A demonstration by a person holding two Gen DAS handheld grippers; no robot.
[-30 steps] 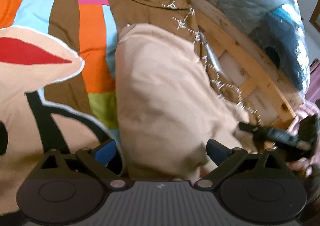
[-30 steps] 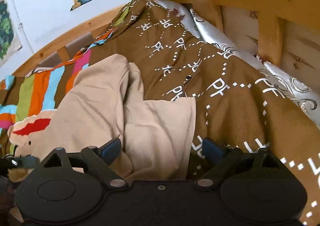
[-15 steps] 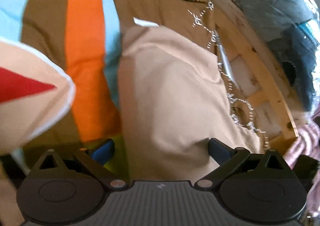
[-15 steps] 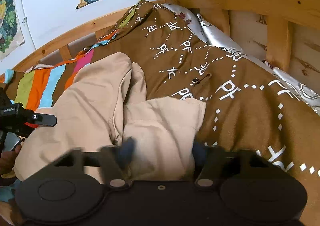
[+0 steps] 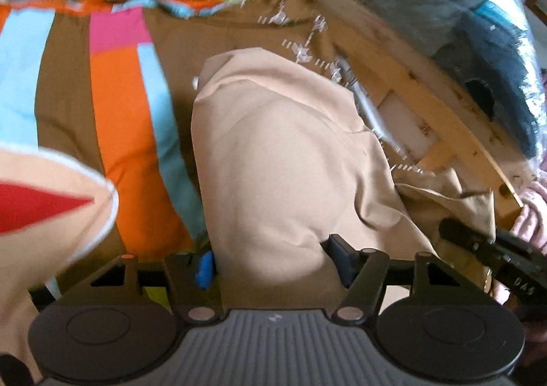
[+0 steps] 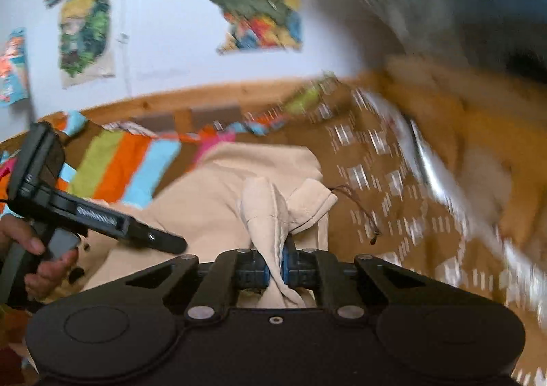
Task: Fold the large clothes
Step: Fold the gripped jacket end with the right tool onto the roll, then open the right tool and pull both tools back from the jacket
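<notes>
The beige garment (image 5: 283, 174) lies bunched on the striped bedspread (image 5: 126, 102), beside the wooden bed frame (image 5: 420, 105). The right gripper (image 6: 275, 270) is clamped on a gathered fold of the beige garment (image 6: 263, 211), the cloth standing up between its blue pads (image 6: 286, 269). The left gripper (image 5: 270, 261) sits low over the garment with its jaws apart and cloth bulging between them; whether they pinch it is unclear. In the right wrist view a hand (image 6: 41, 256) wraps the left gripper's handle, left of the garment.
</notes>
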